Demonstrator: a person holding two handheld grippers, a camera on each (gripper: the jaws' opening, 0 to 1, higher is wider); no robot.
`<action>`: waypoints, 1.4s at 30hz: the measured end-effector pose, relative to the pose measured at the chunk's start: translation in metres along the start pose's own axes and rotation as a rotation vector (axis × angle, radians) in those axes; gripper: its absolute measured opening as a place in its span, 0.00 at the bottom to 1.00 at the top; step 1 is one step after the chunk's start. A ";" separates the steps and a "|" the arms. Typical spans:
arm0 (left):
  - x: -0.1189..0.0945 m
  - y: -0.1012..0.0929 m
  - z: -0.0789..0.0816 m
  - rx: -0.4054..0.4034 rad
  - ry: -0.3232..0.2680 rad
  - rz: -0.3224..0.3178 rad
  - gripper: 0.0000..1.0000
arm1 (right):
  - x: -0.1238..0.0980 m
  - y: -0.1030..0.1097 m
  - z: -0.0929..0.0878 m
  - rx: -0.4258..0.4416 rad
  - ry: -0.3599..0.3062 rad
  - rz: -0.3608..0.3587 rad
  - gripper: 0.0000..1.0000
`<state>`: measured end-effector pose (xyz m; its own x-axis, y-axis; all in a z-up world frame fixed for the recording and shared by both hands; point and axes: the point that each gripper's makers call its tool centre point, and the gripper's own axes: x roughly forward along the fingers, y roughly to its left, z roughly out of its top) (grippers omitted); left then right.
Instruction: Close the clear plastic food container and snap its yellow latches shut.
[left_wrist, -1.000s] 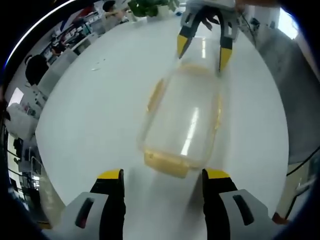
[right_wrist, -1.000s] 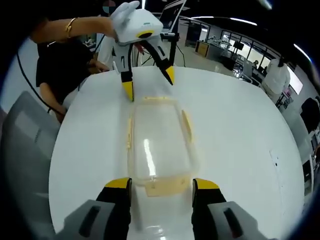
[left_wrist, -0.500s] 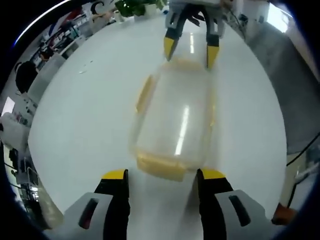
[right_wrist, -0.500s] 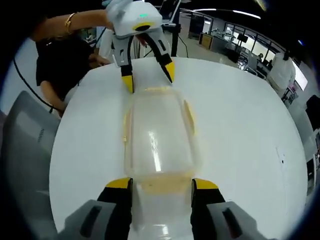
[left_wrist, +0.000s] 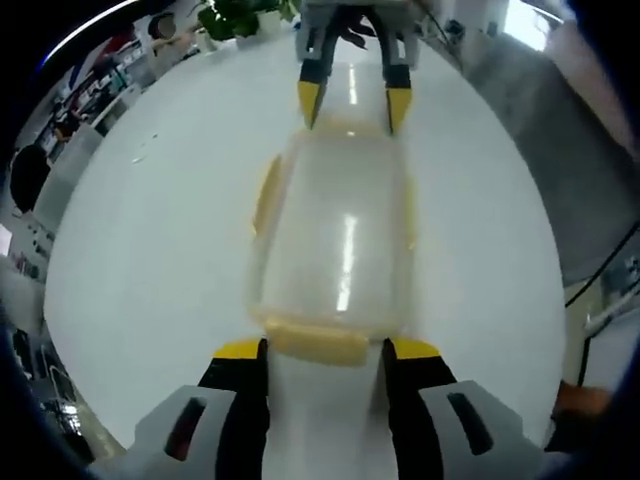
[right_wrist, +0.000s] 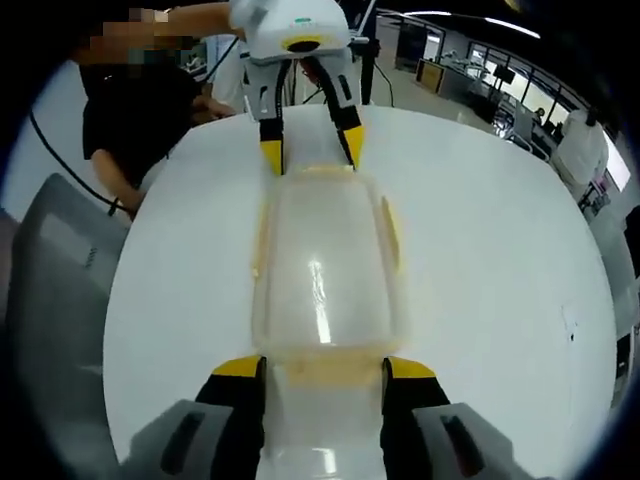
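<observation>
Left gripper view: potted plant at far table edge, white round table, clear food container lying centred between both grippers. Left gripper jaws wide, straddling the near yellow end latch. Right gripper jaws wide at the opposite latch. Grey chair beside table.

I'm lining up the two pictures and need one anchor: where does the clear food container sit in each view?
Left gripper view: container at centre, running from the left gripper up to the right gripper.
Right gripper view: container at centre, running from the right gripper up to the left gripper.
Shared landmark: the white table.
</observation>
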<state>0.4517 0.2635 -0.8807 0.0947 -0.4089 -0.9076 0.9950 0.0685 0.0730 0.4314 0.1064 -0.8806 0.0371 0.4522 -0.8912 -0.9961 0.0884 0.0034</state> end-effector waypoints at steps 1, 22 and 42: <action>0.000 0.000 0.000 0.002 -0.001 -0.002 0.44 | 0.001 0.000 -0.001 -0.019 0.010 -0.005 0.44; -0.005 -0.007 0.001 0.008 -0.022 -0.007 0.36 | 0.000 0.009 -0.005 -0.015 0.036 0.032 0.36; -0.010 -0.009 0.000 -0.018 -0.020 -0.001 0.35 | 0.000 0.012 -0.002 -0.018 0.029 0.042 0.36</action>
<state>0.4417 0.2671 -0.8728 0.0945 -0.4273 -0.8991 0.9944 0.0843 0.0644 0.4195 0.1051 -0.8814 -0.0073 0.4294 -0.9031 -0.9980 0.0538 0.0336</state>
